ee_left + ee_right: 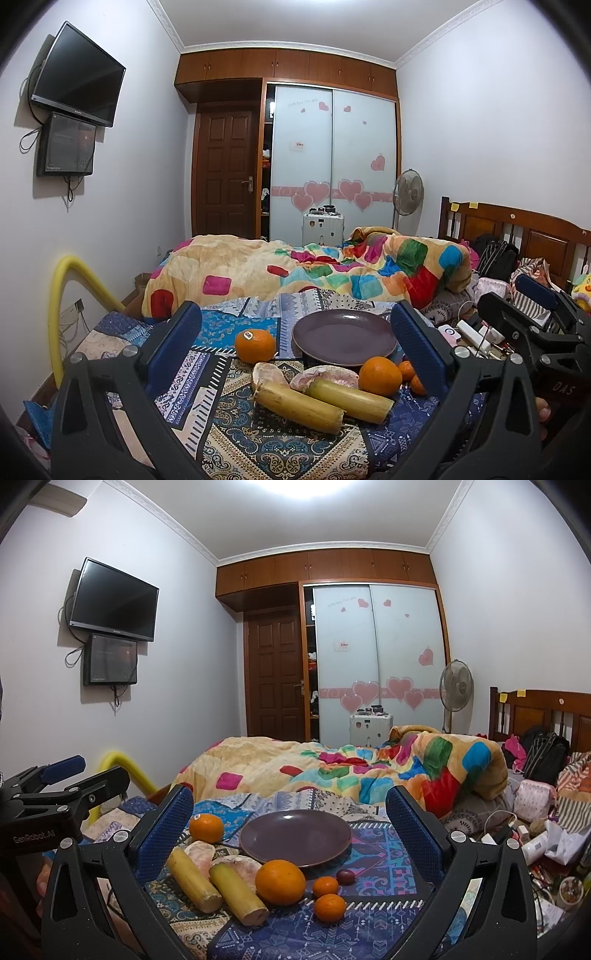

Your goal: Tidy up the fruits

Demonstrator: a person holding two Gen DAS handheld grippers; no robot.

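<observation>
An empty purple plate [343, 338] [295, 836] rests on the patterned bed cover. In front of it lie two yellow sugarcane pieces [299, 406] [218, 882], two pale pomelo segments [325, 374] [199, 853], a large orange [379, 376] [280, 881], two small tangerines [329, 906] [407, 370] and a dark grape-like fruit [345, 876]. A stickered orange [255, 345] [206, 828] sits left of the plate. My left gripper [295, 343] and right gripper [291, 830] both hang open above the fruit, holding nothing. Each shows at the other view's edge.
A colourful quilt [314, 273] is heaped behind the plate. Cables, chargers, bags and clutter [532, 834] crowd the right side by the wooden headboard [535, 712]. A yellow foam tube [62, 295] arches at the left bed edge. Wardrobe, door and fan stand at the far wall.
</observation>
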